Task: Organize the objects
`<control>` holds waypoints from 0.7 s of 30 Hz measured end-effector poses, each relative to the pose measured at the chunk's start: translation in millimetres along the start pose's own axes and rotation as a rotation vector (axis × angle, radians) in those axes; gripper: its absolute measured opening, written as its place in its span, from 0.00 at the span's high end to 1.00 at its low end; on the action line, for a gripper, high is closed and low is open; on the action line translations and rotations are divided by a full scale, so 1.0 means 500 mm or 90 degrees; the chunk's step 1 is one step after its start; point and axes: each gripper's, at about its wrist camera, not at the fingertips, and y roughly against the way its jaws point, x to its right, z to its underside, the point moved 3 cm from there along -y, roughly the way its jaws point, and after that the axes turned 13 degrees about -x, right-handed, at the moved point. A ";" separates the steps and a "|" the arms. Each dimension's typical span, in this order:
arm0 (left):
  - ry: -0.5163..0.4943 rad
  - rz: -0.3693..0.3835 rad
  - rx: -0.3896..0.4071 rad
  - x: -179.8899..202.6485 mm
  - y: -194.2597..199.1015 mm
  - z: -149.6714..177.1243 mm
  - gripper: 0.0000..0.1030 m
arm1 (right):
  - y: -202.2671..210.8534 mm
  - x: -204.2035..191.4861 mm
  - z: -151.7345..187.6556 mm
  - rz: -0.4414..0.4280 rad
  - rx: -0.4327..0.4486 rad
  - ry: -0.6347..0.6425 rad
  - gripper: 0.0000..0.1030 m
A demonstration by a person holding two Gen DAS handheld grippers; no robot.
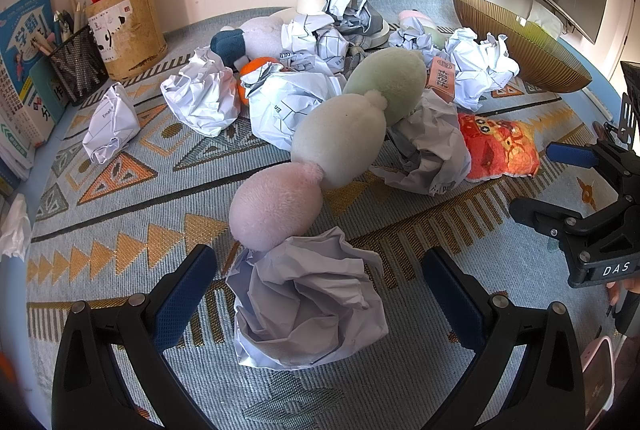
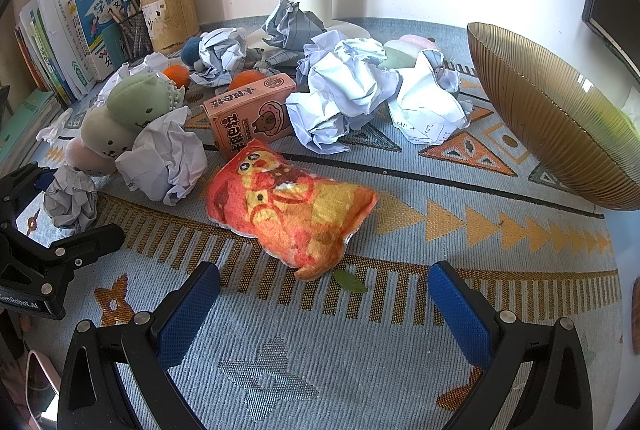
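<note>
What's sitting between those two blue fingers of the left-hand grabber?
A crumpled paper ball, lying on the patterned cloth between the open left gripper; the left wrist view shows it.

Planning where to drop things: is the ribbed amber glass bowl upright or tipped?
Tipped. The ribbed amber glass bowl leans on its side, rim raised and facing away; its ribbed underside shows.

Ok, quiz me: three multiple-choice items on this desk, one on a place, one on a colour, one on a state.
1. What lies between the left gripper's fingers?
A. crumpled paper ball
B. orange
C. pen cup

2. What colour is the middle segment of the three-ball plush?
A. blue
B. cream white
C. red

3. How is the right gripper?
A. shut on the snack-bag plush
B. shut on the box
C. open, holding nothing

Answers:
1 A, the crumpled paper ball sits between the open fingers.
2 B, it sits between the pink and green ends.
3 C, its fingers are spread, with the snack-bag plush ahead of them.
</note>
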 end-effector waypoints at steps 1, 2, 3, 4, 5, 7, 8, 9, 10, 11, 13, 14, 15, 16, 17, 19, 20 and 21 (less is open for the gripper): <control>0.000 0.000 0.000 0.000 0.000 0.000 0.00 | 0.000 -0.001 0.000 -0.002 -0.001 0.001 0.00; 0.000 0.000 0.000 0.000 0.000 0.000 0.00 | 0.000 -0.002 -0.001 -0.002 0.000 0.003 0.00; 0.000 0.000 0.000 0.000 0.000 0.000 0.00 | -0.001 -0.002 -0.004 -0.004 0.000 0.005 0.00; 0.000 0.000 0.000 0.000 0.000 0.000 0.00 | -0.004 -0.002 -0.010 -0.006 0.001 0.009 0.00; 0.000 0.000 0.000 0.000 0.000 0.000 0.00 | -0.007 -0.001 -0.013 -0.006 0.001 0.011 0.00; 0.000 0.000 0.000 0.000 0.000 0.000 0.00 | -0.010 -0.003 -0.015 -0.004 0.000 0.016 0.00; 0.000 0.000 0.000 0.000 0.000 0.000 0.00 | -0.007 -0.002 -0.015 -0.004 0.002 0.018 0.00; 0.000 0.000 0.000 0.000 0.000 0.000 0.00 | -0.013 -0.009 -0.024 -0.009 0.000 0.021 0.00; 0.000 0.000 0.000 0.000 0.000 0.000 0.00 | -0.014 -0.010 -0.030 -0.008 -0.001 0.023 0.00; 0.000 0.000 0.000 0.000 0.000 0.000 0.00 | -0.015 -0.010 -0.033 -0.007 0.001 0.027 0.00; 0.000 -0.001 0.000 0.000 0.000 0.000 0.00 | -0.018 -0.010 -0.039 -0.011 0.000 0.028 0.00; 0.000 -0.002 0.000 0.000 0.000 0.001 0.00 | -0.019 -0.011 -0.042 -0.010 0.000 0.028 0.00; 0.001 -0.003 0.000 0.003 -0.001 0.000 0.00 | -0.019 -0.014 -0.044 -0.010 0.001 0.030 0.00; 0.002 -0.004 0.000 0.004 -0.001 0.001 0.00 | -0.020 -0.015 -0.045 -0.011 0.000 0.032 0.00; 0.003 -0.005 0.000 0.004 0.000 0.003 0.00 | -0.021 -0.016 -0.048 -0.012 0.000 0.033 0.00; 0.008 -0.008 0.000 0.005 -0.001 0.004 0.00 | -0.022 -0.016 -0.050 -0.013 -0.001 0.033 0.00; 0.010 -0.009 0.000 0.001 0.003 0.008 0.00 | -0.023 -0.016 -0.050 -0.013 -0.001 0.034 0.00; 0.012 -0.010 0.000 0.000 0.004 0.008 0.00 | -0.023 -0.016 -0.050 -0.013 -0.001 0.034 0.00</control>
